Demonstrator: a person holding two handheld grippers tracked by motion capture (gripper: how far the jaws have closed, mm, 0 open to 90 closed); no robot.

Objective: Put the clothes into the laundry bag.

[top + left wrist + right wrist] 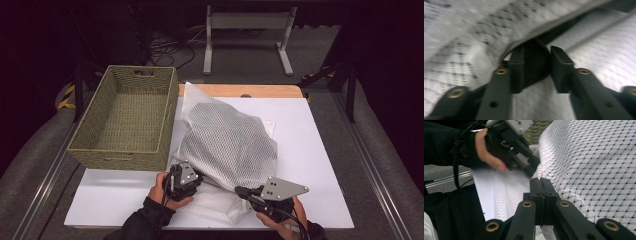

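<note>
The tabletop (320, 165), under a white sheet, is lying open along its right side and near-left corner, while its far edge shows as a wooden strip. The basket (125, 120) is sitting at the left, overhanging the sheet's left edge, its near wall just beside the left gripper. The mesh bag (225, 140) is lying at the middle of the tabletop, bulging upward, touching the basket's right wall; what is inside it is hard to make out through the mesh, and its near end is partly hidden behind both grippers. The right gripper (540, 185) is sitting at the bag's near right corner with its jaws pressed together; whether any mesh is caught between them cannot be told. The left gripper (537, 65) is sitting at the bag's near left edge, its jaws spread somewhat with a dark opening under the bag's zipper (544, 28) lying between them; its view is blurred, so contact is unclear.
</note>
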